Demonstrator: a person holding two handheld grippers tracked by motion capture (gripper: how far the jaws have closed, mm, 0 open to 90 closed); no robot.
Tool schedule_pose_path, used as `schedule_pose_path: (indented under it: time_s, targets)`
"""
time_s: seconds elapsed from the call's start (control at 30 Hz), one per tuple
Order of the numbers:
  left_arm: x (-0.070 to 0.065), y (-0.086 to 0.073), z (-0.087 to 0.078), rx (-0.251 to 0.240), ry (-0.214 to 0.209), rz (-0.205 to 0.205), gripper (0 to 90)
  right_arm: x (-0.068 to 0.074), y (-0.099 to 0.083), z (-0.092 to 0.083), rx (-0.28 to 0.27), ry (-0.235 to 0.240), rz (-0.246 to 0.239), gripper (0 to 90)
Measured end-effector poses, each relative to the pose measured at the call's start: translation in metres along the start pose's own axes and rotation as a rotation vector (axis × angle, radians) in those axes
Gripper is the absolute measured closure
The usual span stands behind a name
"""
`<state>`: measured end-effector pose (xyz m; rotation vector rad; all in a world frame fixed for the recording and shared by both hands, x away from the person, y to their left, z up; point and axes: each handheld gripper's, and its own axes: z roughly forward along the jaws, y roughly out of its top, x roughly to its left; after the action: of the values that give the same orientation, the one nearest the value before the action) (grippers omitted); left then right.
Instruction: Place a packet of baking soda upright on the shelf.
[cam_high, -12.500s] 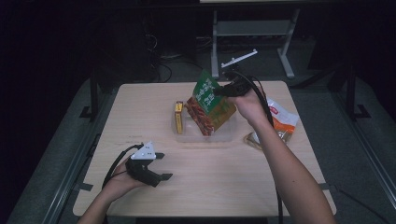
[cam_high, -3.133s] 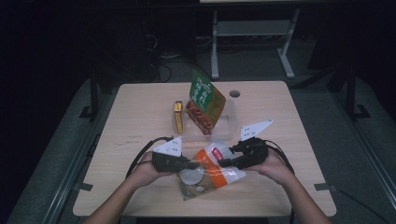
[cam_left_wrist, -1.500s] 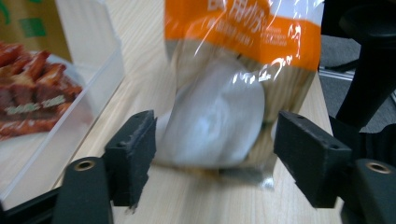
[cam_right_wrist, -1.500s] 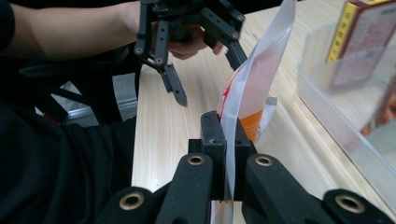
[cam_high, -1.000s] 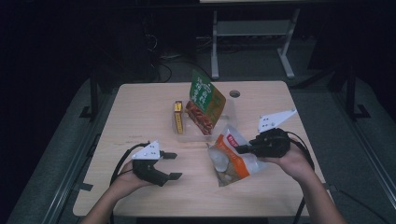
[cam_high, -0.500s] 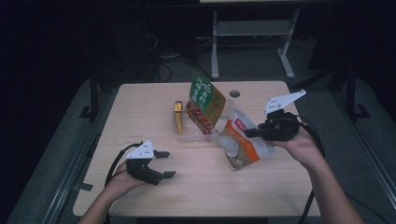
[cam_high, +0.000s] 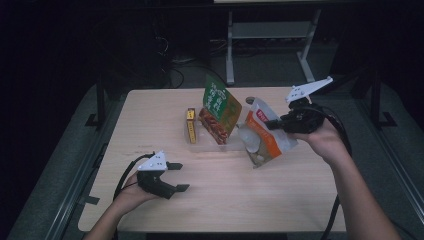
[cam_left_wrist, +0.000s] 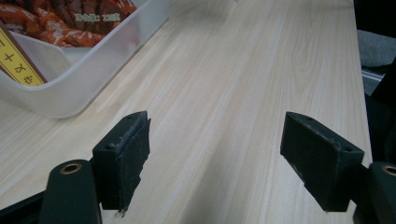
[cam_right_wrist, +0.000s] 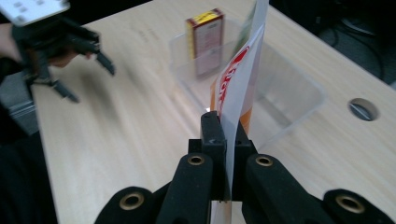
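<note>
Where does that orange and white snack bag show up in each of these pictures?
High view: orange and white bag right of centre, hanging from the right gripper.
Left gripper view: not in it.
Right gripper view: bag edge-on, centre, clamped.
Shared landmark: clear plastic bin.

Very little print is legible. In the left gripper view, ahead and to the left of the jaws, a yellow label (cam_left_wrist: 16, 58) in the clear bin (cam_left_wrist: 84, 79) carries dark characters resembling crosses and an X. Farther ahead, the red snack packet (cam_left_wrist: 79, 18) bears a pale line of small print, too blurred to read. The white and orange pouch (cam_right_wrist: 233, 93) clamped in the right gripper (cam_right_wrist: 223, 135) shows a red logo, unreadable edge-on.
</note>
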<state>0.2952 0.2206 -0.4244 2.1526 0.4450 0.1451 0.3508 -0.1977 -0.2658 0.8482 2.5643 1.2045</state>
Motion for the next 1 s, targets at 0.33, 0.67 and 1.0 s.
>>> schedule_pose_path:
  time_s: [0.33, 0.67, 1.0]
  targets:
    - [0.001, -0.001, 0.001, 0.010, 0.001, 0.003, 23.0, -0.021, 0.033, 0.008, 0.008, -0.052, -0.011, 90.0]
    - [0.002, -0.002, 0.002, 0.017, 0.002, -0.002, 23.0, -0.030, 0.049, 0.014, 0.006, -0.078, -0.010, 90.0]
    - [0.001, -0.002, 0.003, 0.027, -0.003, -0.004, 23.0, -0.035, 0.059, 0.026, 0.025, -0.088, -0.019, 90.0]
